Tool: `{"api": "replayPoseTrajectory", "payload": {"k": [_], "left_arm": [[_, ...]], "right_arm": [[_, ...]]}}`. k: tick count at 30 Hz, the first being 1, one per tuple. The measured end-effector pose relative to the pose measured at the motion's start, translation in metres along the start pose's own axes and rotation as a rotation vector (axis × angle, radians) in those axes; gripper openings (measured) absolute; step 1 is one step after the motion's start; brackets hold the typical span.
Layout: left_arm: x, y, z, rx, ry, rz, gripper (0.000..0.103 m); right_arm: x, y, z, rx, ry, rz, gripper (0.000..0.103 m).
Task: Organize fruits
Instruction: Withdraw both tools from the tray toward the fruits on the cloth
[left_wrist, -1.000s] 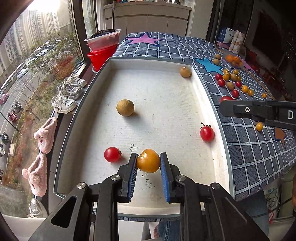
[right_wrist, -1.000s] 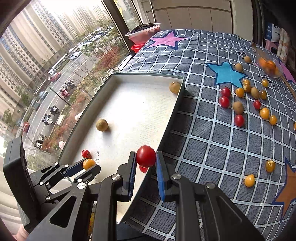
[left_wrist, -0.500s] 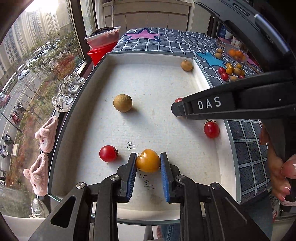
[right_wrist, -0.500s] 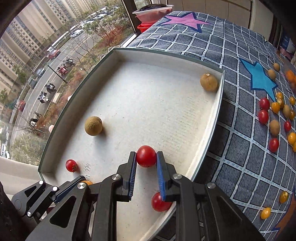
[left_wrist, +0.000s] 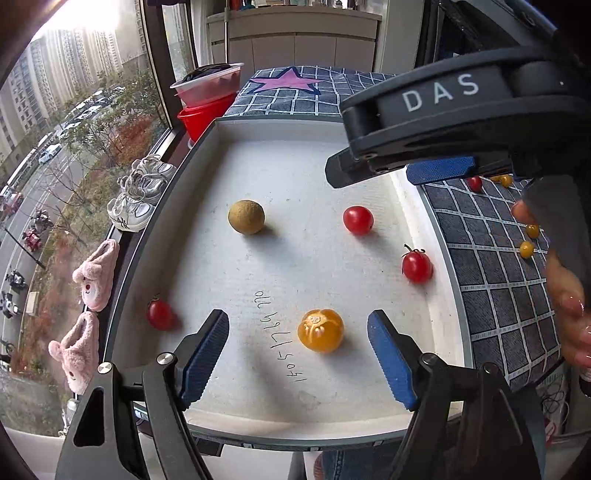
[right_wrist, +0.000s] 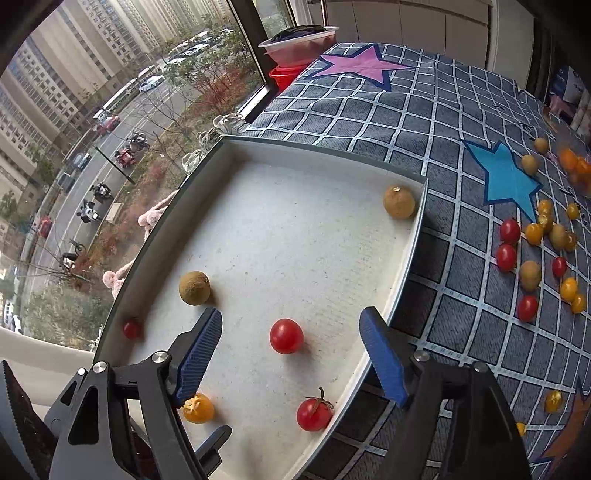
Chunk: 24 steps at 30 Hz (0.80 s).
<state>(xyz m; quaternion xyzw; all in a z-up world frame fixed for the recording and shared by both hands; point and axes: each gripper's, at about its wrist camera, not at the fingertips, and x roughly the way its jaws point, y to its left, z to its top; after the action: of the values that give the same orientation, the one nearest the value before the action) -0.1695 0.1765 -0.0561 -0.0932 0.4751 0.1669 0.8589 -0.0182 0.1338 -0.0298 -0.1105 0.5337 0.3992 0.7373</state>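
A white tray (left_wrist: 436, 288) lies on the checked tablecloth. My left gripper (left_wrist: 299, 347) is open; an orange tomato (left_wrist: 320, 330) lies on the tray floor between its fingers. My right gripper (right_wrist: 291, 350) is open over the tray; a red tomato (right_wrist: 286, 336) lies between its fingers, also in the left wrist view (left_wrist: 357, 220). The tray also holds a stemmed red tomato (left_wrist: 416, 266), a small red tomato (left_wrist: 159, 314) at the left wall and a brown round fruit (left_wrist: 246, 216). A second brown fruit (right_wrist: 399, 202) sits in the far corner.
Several loose red, orange and brown fruits (right_wrist: 532, 254) lie on the cloth (right_wrist: 443, 122) right of the tray. A red bowl with a lidded container (left_wrist: 207, 99) stands beyond the tray by the window. The right gripper's body (left_wrist: 443, 125) hangs over the tray's right side.
Both grippers have opened. The orange tomato and the red tomato have dropped from the jaws onto the tray floor. The right gripper has moved further over the tray.
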Motion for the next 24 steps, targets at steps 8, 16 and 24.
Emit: {"api": "replayPoseTrajectory", "payload": {"k": [8,16,24], "left_arm": [[-0.014,-0.006,0.004,-0.001,-0.026,0.001,0.079],[-0.034,-0.025,0.011,0.019,-0.071,-0.053,0.079],[-0.052,-0.046,0.011,0.073,-0.111,-0.102,0.079]], "right_arm": [[-0.040,-0.040,-0.016,0.091,-0.063,-0.028,0.082],[-0.073,-0.098,-0.061,0.206,-0.080,-0.130,0.082],[-0.092,-0.146,-0.102,0.324,-0.071,-0.210,0.082]]}}
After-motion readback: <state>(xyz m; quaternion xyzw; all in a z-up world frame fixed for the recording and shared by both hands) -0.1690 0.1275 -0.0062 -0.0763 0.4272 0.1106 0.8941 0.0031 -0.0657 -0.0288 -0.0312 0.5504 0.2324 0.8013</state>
